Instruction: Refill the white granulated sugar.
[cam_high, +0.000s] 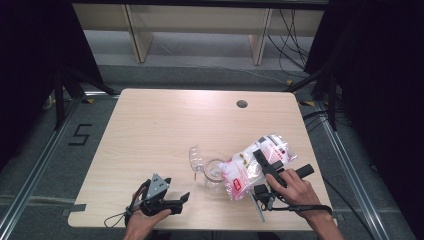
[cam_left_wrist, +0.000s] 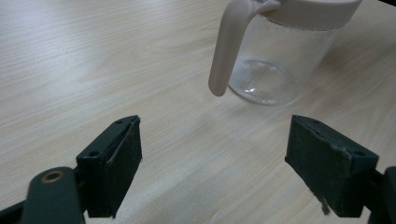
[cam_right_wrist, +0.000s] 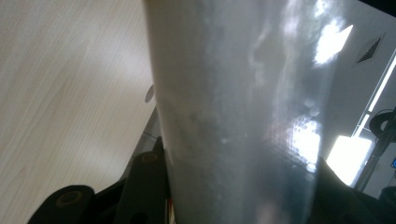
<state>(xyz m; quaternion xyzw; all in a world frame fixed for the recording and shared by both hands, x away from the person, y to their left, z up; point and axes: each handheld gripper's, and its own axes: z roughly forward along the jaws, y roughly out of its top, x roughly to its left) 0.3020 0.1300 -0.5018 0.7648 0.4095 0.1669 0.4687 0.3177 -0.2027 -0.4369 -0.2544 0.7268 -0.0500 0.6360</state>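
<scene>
While our right tongs (cam_high: 266, 161) clamp a plastic bag (cam_high: 252, 165) tilted over the clear jug (cam_high: 215, 172) near the counter's (cam_high: 165, 120) front edge, our left tongs (cam_high: 184, 198) rest apart, empty, left of it.

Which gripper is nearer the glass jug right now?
Right. The right gripper holds the bag tipped against the jug's rim; the left gripper sits open on the table, short of the jug.
</scene>
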